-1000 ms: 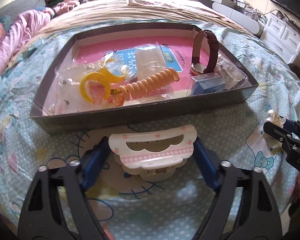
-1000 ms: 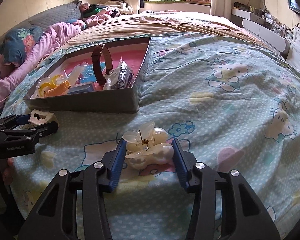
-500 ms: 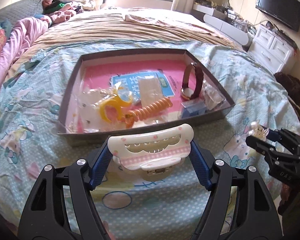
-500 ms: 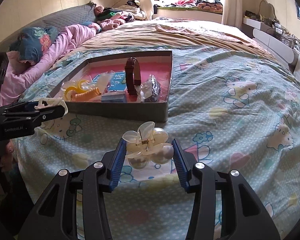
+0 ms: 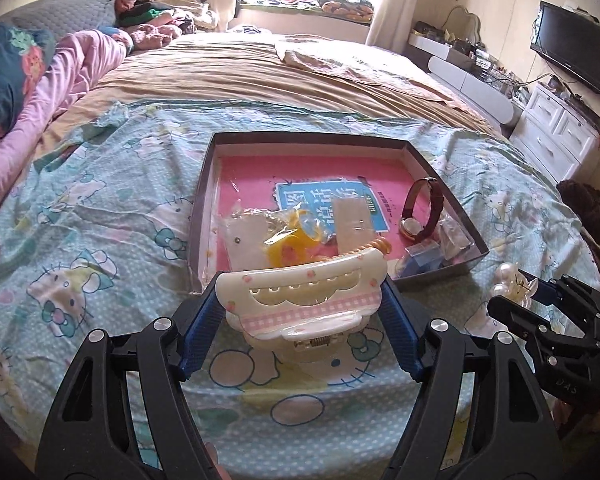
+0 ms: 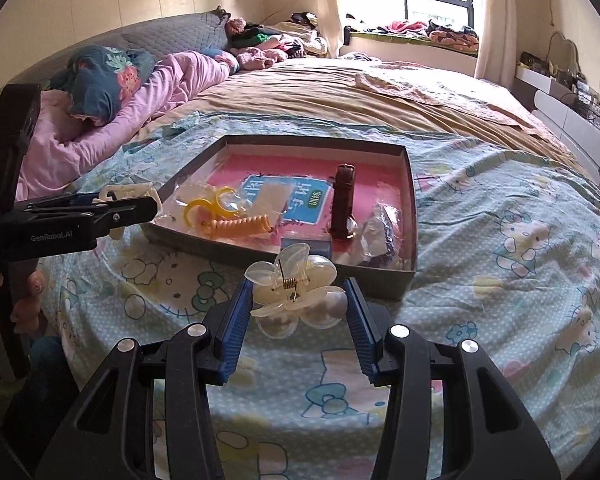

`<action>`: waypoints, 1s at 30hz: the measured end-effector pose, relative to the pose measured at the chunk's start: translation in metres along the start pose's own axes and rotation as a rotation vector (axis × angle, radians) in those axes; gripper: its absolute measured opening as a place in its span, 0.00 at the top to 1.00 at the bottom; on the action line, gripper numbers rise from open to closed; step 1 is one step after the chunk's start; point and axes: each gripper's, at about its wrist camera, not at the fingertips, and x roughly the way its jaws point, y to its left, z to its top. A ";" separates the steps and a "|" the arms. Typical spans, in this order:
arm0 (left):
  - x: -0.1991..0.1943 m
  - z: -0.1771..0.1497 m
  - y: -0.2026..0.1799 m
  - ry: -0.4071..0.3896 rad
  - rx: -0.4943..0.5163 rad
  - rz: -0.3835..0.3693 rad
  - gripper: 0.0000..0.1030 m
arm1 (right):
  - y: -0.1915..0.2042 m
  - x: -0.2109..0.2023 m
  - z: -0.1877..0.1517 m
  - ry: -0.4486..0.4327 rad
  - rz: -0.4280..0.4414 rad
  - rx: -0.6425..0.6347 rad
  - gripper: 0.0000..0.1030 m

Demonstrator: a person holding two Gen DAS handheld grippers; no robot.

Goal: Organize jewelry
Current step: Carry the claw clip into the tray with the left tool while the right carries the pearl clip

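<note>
My left gripper (image 5: 302, 320) is shut on a wide white hair claw with pink checks (image 5: 300, 296), held above the bedspread just in front of the dark box (image 5: 444, 176). My right gripper (image 6: 296, 312) is shut on a pearly flower-shaped hair claw (image 6: 292, 284), also raised before the box (image 6: 404, 280). Inside the pink-lined box lie a brown watch (image 5: 422, 210), a yellow claw clip (image 5: 288, 250), an orange spiral tie (image 6: 240, 224) and several clear bags. The right gripper shows at the lower right of the left wrist view, the left gripper (image 6: 132, 208) at the left of the right wrist view.
The box sits on a light blue cartoon-print bedspread (image 5: 100, 208), with a tan blanket (image 5: 260, 76) behind it. Pink bedding and pillows (image 6: 112, 92) lie at the left. White drawers (image 5: 560, 132) and a television (image 5: 576, 48) stand beyond the bed's right edge.
Both grippers have risen off the bedspread with their hair claws and pulled back, so the box looks smaller and lower. Neither grip has changed.
</note>
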 end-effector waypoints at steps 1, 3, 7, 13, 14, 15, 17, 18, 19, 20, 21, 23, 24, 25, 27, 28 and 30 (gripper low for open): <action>-0.001 0.001 0.002 -0.002 -0.004 0.000 0.37 | 0.002 0.001 0.002 -0.002 0.002 -0.005 0.56; -0.001 0.003 0.006 -0.006 -0.012 0.002 0.37 | 0.008 0.003 0.007 -0.008 0.011 -0.015 0.56; -0.001 0.006 0.013 -0.014 -0.021 0.011 0.37 | 0.016 0.006 0.016 -0.018 0.024 -0.030 0.56; 0.000 0.008 0.020 -0.019 -0.029 0.027 0.37 | 0.021 0.012 0.027 -0.030 0.032 -0.041 0.56; 0.001 0.008 0.022 -0.017 -0.029 0.029 0.37 | 0.022 0.013 0.029 -0.031 0.032 -0.042 0.56; 0.002 0.009 0.024 -0.016 -0.028 0.034 0.37 | 0.022 0.014 0.031 -0.032 0.032 -0.042 0.56; 0.006 0.010 0.027 -0.011 -0.029 0.043 0.37 | 0.023 0.017 0.033 -0.032 0.029 -0.043 0.56; 0.008 0.010 0.030 -0.008 -0.031 0.046 0.37 | 0.022 0.019 0.034 -0.032 0.026 -0.042 0.56; 0.010 0.011 0.032 -0.005 -0.036 0.049 0.37 | 0.021 0.021 0.035 -0.032 0.025 -0.041 0.56; 0.011 0.011 0.035 -0.002 -0.041 0.051 0.37 | 0.021 0.023 0.035 -0.031 0.023 -0.041 0.56; 0.013 0.011 0.037 0.000 -0.045 0.053 0.37 | 0.021 0.025 0.036 -0.030 0.020 -0.041 0.56; 0.017 0.012 0.042 0.006 -0.054 0.060 0.37 | 0.019 0.029 0.037 -0.027 0.015 -0.036 0.56; 0.019 0.013 0.045 0.010 -0.061 0.062 0.37 | 0.018 0.031 0.038 -0.027 0.014 -0.032 0.56; 0.020 0.013 0.047 0.014 -0.065 0.062 0.37 | 0.018 0.033 0.039 -0.027 0.012 -0.030 0.56; 0.023 0.014 0.051 0.021 -0.071 0.063 0.37 | 0.016 0.036 0.041 -0.029 0.010 -0.028 0.56; 0.025 0.014 0.052 0.024 -0.073 0.064 0.37 | 0.016 0.038 0.042 -0.028 0.010 -0.027 0.56; 0.028 0.016 0.054 0.032 -0.073 0.068 0.37 | 0.015 0.041 0.044 -0.029 0.009 -0.028 0.56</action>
